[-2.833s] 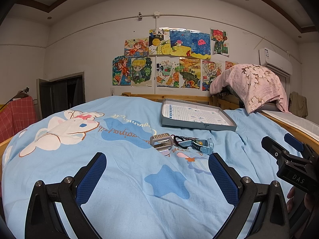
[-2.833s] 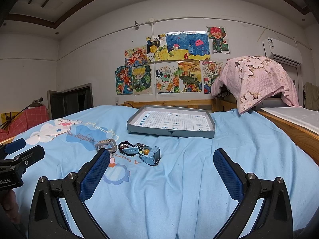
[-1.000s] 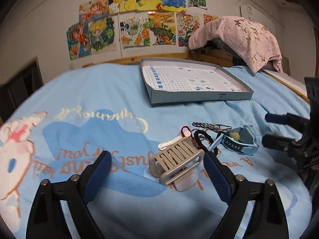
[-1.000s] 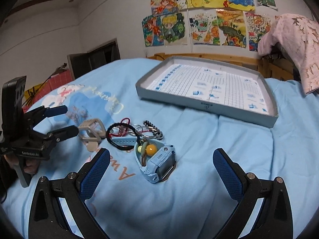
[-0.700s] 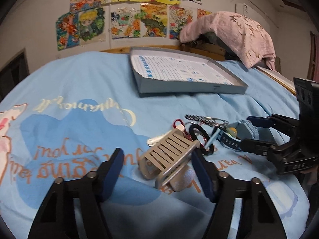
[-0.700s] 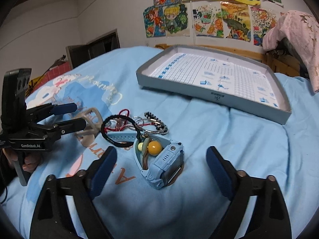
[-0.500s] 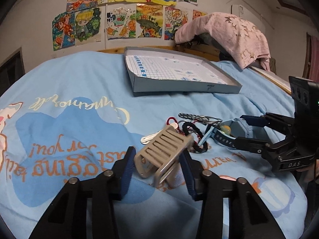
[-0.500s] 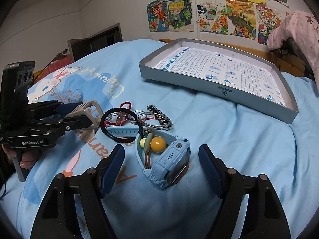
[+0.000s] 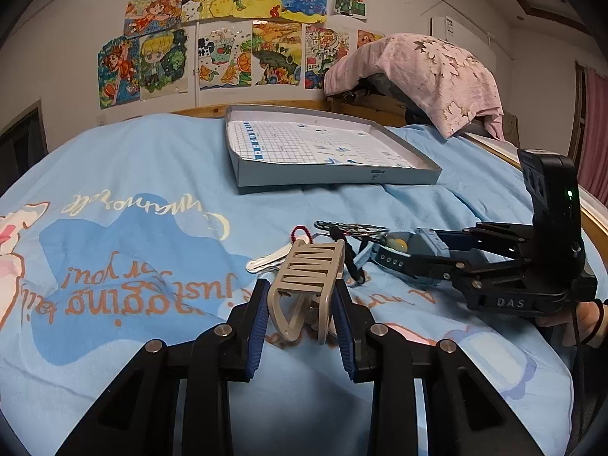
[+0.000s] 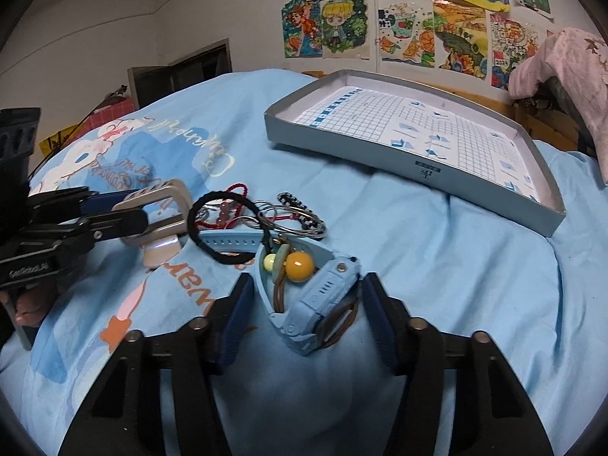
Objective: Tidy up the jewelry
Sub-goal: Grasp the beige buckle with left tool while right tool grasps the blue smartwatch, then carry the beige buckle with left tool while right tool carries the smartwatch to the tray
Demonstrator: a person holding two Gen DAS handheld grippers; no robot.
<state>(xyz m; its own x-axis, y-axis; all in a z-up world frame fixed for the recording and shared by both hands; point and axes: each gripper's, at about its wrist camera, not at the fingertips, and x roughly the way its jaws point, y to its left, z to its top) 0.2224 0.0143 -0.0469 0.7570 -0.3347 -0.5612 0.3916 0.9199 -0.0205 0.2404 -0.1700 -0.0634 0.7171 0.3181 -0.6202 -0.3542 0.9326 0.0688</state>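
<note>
A pile of jewelry lies on the blue bedspread. My left gripper (image 9: 302, 306) is shut on a beige slatted hair clip (image 9: 307, 283), also seen in the right wrist view (image 10: 155, 205). My right gripper (image 10: 306, 300) has its pads against both sides of a light blue watch (image 10: 315, 296) that holds a yellow bead (image 10: 299, 262). A black hair tie (image 10: 224, 224), red bead string (image 10: 237, 190), metal rings (image 10: 281, 216) and a black-and-white chain (image 10: 300, 212) lie between the two. A grey tray (image 10: 414, 169) with grid paper sits behind.
A pink floral cloth (image 9: 429, 72) covers something at the bed's far right by the wooden bed frame (image 9: 592, 216). Drawings hang on the back wall (image 9: 235, 38). A silver hair pin (image 9: 266, 260) lies by the clip.
Both grippers moved forward and down to the pile and closed: the left one onto the beige hair clip, the right one around the blue watch.
</note>
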